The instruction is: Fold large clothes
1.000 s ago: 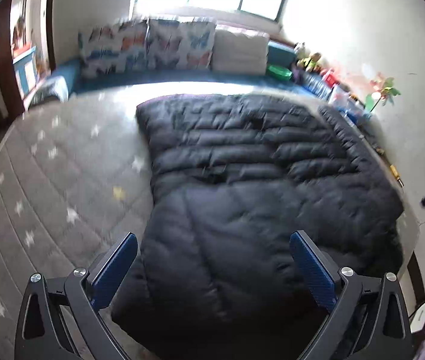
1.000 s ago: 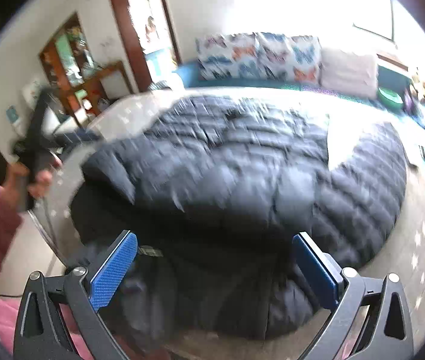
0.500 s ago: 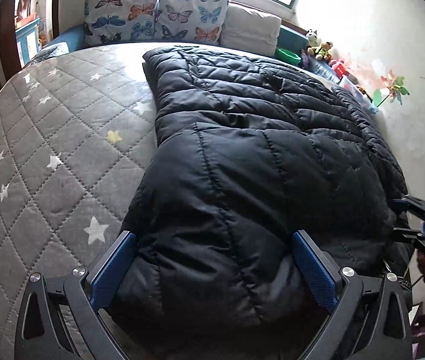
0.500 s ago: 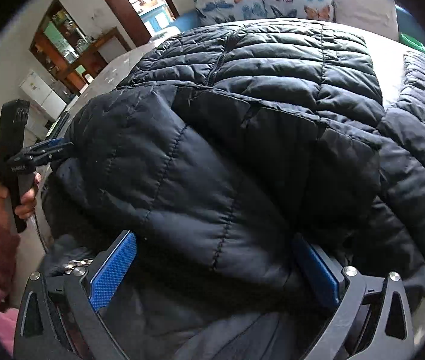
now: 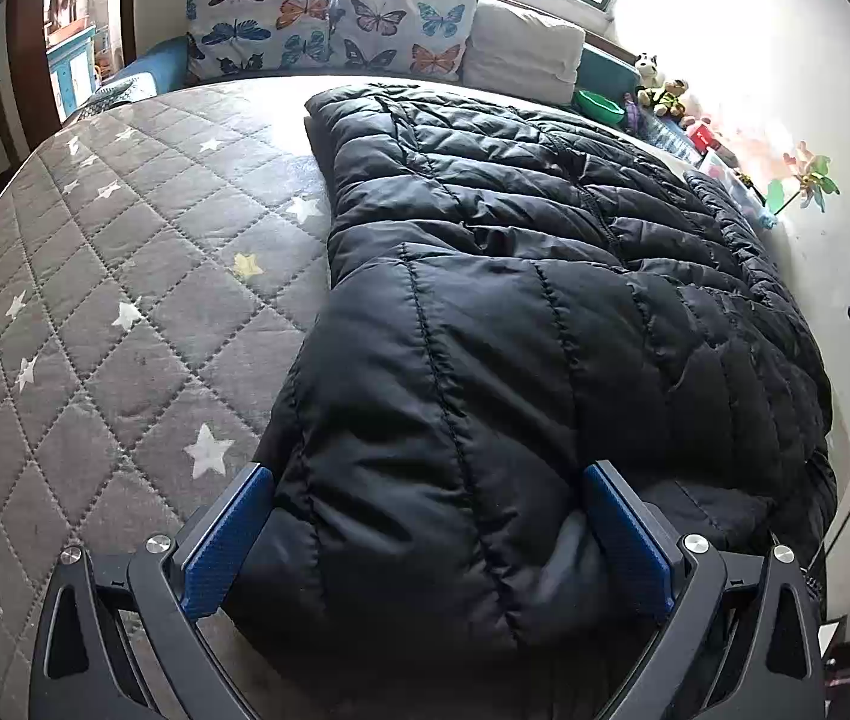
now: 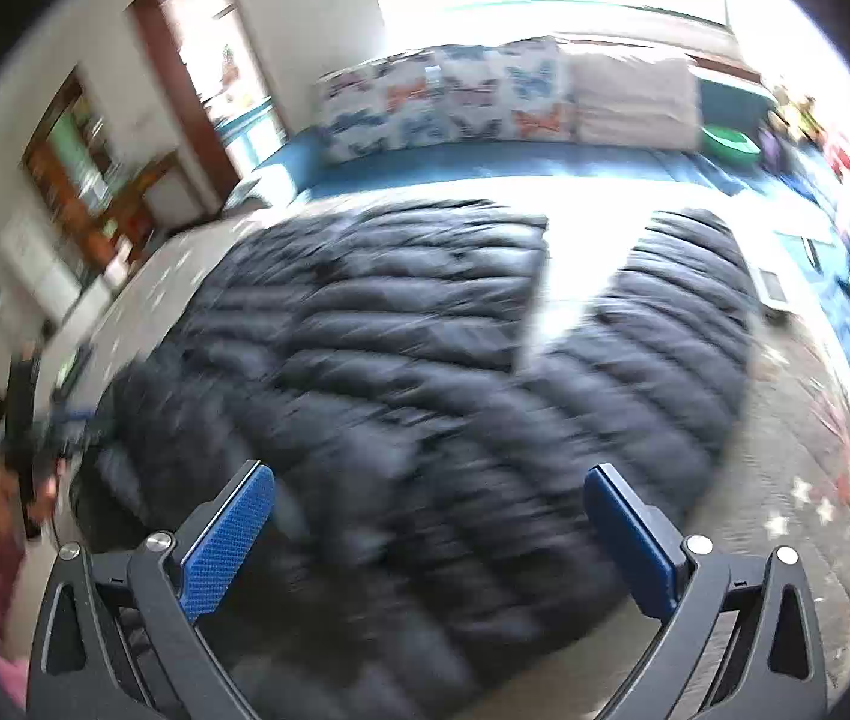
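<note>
We judged the fold to be partly made. The black quilted puffer jacket (image 5: pixel 545 300) lay on the right half of the bed, and its near part was doubled over onto the body, a thick rounded fold of smooth panels sitting on top of the crinkled far half. In the right wrist view, which was blurred, the far edge of the jacket (image 6: pixel 425 360) showed a bright wedge of bare bed between two dark lobes, so the garment was not yet a tidy rectangle; further folding and squaring appeared to be left.

Our left gripper (image 5: pixel 425 540) stood with its blue-padded fingers (image 5: pixel 227 540) spread wide, one on either side of the near fold. We could not tell if the pads touched the cloth, but they clamped nothing. Our right gripper (image 6: pixel 425 540) hung above the jacket's near edge, its fingers equally spread and empty.

The surface was a grey quilted mattress cover with white stars (image 5: pixel 125 312), bare on the left. At the far end stood butterfly-print cushions (image 5: pixel 329 24) and a plain white cushion (image 5: pixel 521 51), with a green bowl (image 5: pixel 602 107) and small soft toys (image 5: pixel 659 87) in the far right corner under a bright window. A doorway with wooden furniture (image 6: pixel 101 180) lay at the far left.
</note>
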### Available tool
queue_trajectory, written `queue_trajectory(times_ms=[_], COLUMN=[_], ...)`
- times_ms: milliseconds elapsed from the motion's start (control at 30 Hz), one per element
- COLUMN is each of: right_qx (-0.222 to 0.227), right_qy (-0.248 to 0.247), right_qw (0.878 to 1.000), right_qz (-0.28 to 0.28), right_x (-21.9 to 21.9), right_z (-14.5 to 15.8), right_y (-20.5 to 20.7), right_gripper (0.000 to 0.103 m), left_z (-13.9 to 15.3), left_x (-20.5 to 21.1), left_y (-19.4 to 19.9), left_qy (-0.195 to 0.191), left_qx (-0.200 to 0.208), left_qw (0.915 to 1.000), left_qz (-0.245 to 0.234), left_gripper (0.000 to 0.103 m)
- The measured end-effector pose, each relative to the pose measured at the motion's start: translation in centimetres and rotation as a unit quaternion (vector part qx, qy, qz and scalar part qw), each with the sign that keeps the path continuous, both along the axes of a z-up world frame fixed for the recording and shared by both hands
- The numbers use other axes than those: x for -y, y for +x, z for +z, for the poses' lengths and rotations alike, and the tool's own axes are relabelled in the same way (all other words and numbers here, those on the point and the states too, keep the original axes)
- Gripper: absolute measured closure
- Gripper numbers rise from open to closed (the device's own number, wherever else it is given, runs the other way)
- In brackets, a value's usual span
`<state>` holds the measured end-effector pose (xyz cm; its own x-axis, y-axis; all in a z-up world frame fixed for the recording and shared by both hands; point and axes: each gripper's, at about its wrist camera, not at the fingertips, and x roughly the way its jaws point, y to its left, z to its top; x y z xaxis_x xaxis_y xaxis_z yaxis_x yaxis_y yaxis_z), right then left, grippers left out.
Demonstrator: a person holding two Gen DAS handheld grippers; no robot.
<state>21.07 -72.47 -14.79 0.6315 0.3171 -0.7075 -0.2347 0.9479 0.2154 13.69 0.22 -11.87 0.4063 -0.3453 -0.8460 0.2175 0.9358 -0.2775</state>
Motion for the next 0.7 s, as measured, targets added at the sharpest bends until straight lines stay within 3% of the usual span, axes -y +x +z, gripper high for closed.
queue_trajectory(times_ms=[200,400,700], right_qx=[-0.038,-0.069,-0.072], right_qy=[0.075,0.131,0.236], right_qw=[0.993,0.980,0.962], right_qz=[-0.085,-0.131,-0.117], right_x=[8.3,12.0,14.3], right_z=[-2.7,-6.5,-9.5], right_y=[5.8,10.7,13.9], right_gripper=[0.000,0.000,0.000], left_z=[0.0,-0.1,0.0], left_x=[0.2,0.5,0.9], left_y=[0.4,1.1,1.7], left_qy=[0.003,0.009,0.020], left_qx=[-0.013,-0.028,-0.043], left_qw=[0.9998,0.9993,0.9984], left_qz=[0.012,0.022,0.031], left_gripper=[0.000,0.000,0.000])
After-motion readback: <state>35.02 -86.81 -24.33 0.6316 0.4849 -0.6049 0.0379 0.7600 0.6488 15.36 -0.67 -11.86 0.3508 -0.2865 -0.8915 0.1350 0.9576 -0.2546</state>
